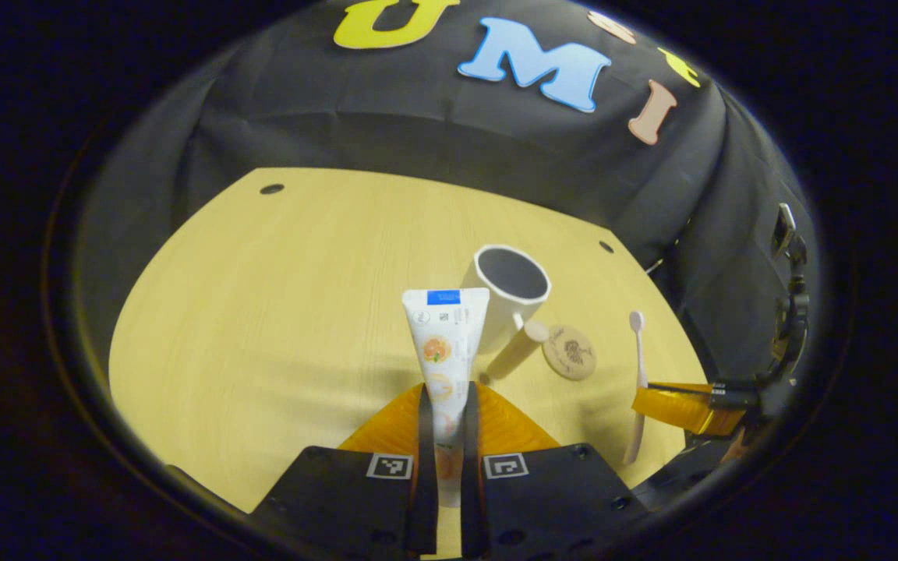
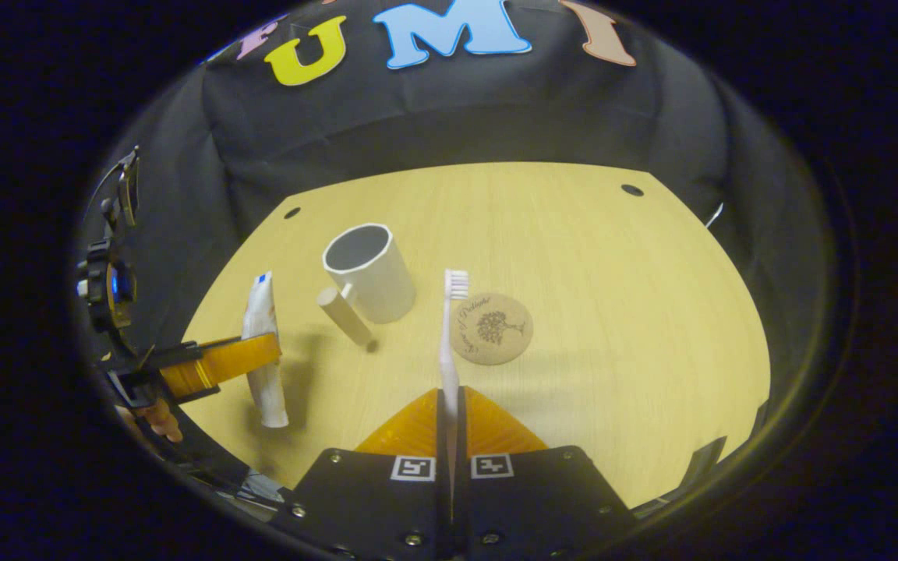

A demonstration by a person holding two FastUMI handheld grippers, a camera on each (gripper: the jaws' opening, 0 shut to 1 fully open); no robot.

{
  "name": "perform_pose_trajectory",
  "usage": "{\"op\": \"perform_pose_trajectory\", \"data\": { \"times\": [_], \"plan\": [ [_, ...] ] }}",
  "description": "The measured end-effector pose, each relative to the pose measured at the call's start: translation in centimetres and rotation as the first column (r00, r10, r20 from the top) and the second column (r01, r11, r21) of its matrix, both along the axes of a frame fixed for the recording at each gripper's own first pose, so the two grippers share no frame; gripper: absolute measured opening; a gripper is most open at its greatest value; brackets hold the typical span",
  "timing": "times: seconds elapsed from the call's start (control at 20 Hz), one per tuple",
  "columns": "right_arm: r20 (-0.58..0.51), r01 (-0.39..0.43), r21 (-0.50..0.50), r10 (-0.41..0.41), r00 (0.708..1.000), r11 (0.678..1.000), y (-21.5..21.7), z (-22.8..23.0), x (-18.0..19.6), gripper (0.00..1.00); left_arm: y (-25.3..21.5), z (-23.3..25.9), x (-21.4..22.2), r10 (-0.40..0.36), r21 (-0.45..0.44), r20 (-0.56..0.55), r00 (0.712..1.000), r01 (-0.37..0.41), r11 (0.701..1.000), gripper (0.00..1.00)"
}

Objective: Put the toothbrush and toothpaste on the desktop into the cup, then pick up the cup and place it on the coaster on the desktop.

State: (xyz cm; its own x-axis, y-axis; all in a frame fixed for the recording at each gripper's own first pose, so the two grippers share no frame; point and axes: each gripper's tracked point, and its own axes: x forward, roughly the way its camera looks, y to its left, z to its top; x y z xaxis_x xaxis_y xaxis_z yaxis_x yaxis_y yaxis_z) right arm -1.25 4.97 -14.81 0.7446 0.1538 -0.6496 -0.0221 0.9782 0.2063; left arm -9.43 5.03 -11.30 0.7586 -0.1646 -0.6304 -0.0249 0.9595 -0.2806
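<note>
My left gripper [image 1: 447, 391] is shut on a white toothpaste tube [image 1: 444, 331], held upright above the wooden table [image 1: 262, 312] with its flat end up. Just beyond it stands a white cup [image 1: 510, 290] with a wooden handle [image 1: 519, 349], and a round wooden coaster [image 1: 570, 352] lies right of the handle. My right gripper [image 2: 449, 393] is shut on a white toothbrush [image 2: 449, 335], bristles up, lifted off the table. In the right gripper view the cup [image 2: 367, 273] stands left of the coaster [image 2: 491, 328], and the left gripper [image 2: 258, 352] holds the toothpaste [image 2: 260, 327] at far left.
The table [image 2: 613, 312] has small dark holes near its far corners [image 1: 271, 188] [image 2: 632, 189]. Black cloth wall closes in the back and sides. In the left gripper view the right gripper [image 1: 679, 403] holds the toothbrush [image 1: 638, 366] near the table's right edge.
</note>
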Motion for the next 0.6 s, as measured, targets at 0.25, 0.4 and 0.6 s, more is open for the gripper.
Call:
{"op": "perform_pose_trajectory", "data": {
  "times": [0.25,0.4,0.6],
  "plan": [
    [0.068,-0.002,-0.014,0.003,0.998,1.0,0.1,1.9,1.2,0.02,2.3,4.3,2.5,0.032,0.008,0.176,0.984,-0.034,0.999,0.19],
    [0.113,-0.002,-0.011,0.003,0.994,1.0,0.2,2.9,1.9,0.02,2.7,5.3,4.2,0.039,0.022,0.253,0.967,-0.046,0.999,0.19],
    [0.191,0.009,-0.015,-0.006,0.982,1.0,-0.2,4.7,2.6,0.02,2.7,7.6,6.2,0.051,-0.001,0.348,0.936,-0.054,0.999,0.18]
  ]
}}
